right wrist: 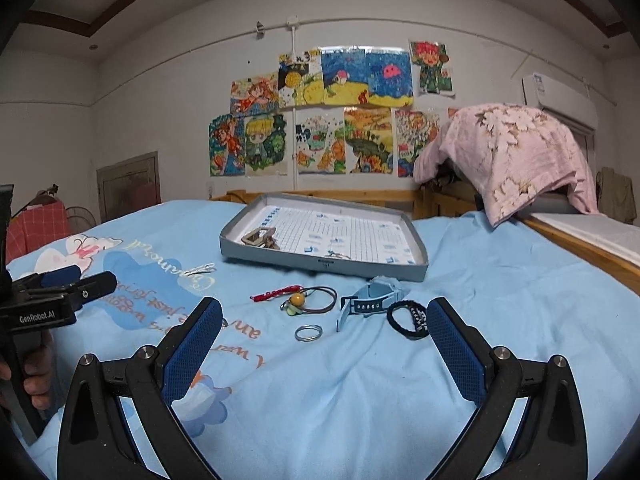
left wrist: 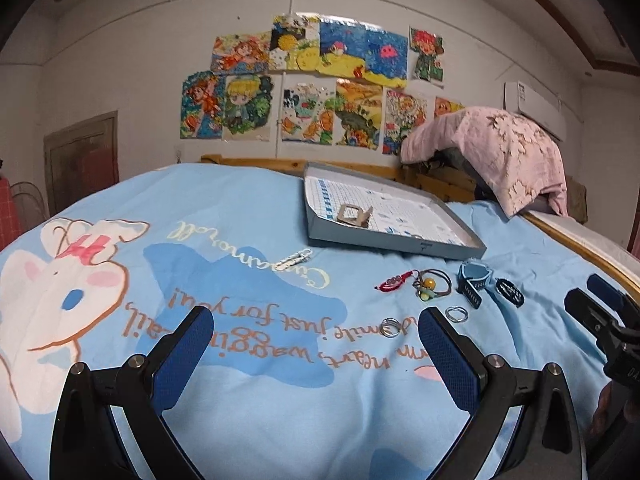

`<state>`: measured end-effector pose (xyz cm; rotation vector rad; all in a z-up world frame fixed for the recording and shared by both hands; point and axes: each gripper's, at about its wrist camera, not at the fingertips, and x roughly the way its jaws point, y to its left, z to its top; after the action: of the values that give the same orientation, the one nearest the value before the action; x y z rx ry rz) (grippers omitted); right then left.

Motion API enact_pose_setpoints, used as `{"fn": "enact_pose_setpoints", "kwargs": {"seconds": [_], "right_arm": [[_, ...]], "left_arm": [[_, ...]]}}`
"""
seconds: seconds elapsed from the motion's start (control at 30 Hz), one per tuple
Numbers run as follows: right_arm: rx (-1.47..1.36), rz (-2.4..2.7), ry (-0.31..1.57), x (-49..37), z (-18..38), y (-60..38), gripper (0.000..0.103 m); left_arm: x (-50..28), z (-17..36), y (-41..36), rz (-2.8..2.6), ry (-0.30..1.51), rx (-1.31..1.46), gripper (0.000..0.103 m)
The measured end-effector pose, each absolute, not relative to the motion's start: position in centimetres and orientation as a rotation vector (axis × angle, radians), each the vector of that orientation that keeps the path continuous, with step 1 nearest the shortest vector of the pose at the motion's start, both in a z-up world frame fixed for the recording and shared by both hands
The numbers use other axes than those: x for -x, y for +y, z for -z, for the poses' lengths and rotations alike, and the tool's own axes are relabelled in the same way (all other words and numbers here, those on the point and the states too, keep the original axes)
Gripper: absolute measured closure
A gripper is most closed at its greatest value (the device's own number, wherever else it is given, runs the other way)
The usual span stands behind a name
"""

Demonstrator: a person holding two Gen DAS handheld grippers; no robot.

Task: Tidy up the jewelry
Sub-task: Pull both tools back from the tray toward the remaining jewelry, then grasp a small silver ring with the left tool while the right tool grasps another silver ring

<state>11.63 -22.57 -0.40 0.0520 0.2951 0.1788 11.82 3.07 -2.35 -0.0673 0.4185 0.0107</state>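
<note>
Jewelry lies on the blue bedsheet in front of a grey box lid tray (left wrist: 400, 243) (right wrist: 320, 266). There is a red cord bracelet (left wrist: 394, 279) (right wrist: 276, 293), a brown hair tie with beads (left wrist: 434, 284) (right wrist: 316, 300), a blue watch (left wrist: 474, 280) (right wrist: 370, 300), a black bracelet (left wrist: 510, 291) (right wrist: 410, 316), a silver ring (left wrist: 456, 314) (right wrist: 308, 333), another silver ring (left wrist: 390, 327), and a silver clip (left wrist: 296, 258) (right wrist: 202, 269). A metal piece (left wrist: 352, 214) (right wrist: 260, 238) lies in the tray. My left gripper (left wrist: 316, 344) is open and empty near the rings. My right gripper (right wrist: 324, 340) is open and empty above the ring.
A pink floral cloth (left wrist: 492, 156) (right wrist: 516, 152) drapes over something at the back right by the wooden bed frame (right wrist: 580, 240). Drawings (left wrist: 320, 88) cover the wall. Each gripper shows at the side of the other's view.
</note>
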Motion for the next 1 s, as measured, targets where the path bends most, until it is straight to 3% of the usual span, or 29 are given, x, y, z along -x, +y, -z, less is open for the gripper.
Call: {"fn": "enact_pose_setpoints", "kwargs": {"seconds": [0.37, 0.47, 0.53, 0.73, 0.83, 1.0], "right_arm": [[-0.063, -0.358, 0.418, -18.0, 0.5, -23.8, 0.004], [-0.069, -0.387, 0.476, -19.4, 1.7, -23.6, 0.025], [-0.073, -0.407, 0.523, -20.5, 2.5, -23.5, 0.036], [-0.085, -0.483, 0.674, -23.7, 5.5, -22.7, 0.057], [-0.067, -0.503, 0.714, -24.3, 6.5, -21.9, 0.059], [-0.033, -0.504, 0.760, -25.7, 7.4, -20.7, 0.059]], "left_arm": [[-17.8, 3.3, 1.5, 0.061, 0.569, 0.019, 0.000], [-19.0, 4.1, 0.1, 0.141, 0.623, -0.021, 0.014], [-20.2, 5.0, -0.9, 0.182, 0.684, -0.049, 0.033], [-21.6, 6.6, -1.7, 0.232, 0.760, -0.053, 0.043], [-22.3, 7.2, -1.8, 0.249, 0.792, -0.045, 0.056], [-23.3, 7.9, -2.3, 0.280, 0.815, -0.051, 0.061]]}}
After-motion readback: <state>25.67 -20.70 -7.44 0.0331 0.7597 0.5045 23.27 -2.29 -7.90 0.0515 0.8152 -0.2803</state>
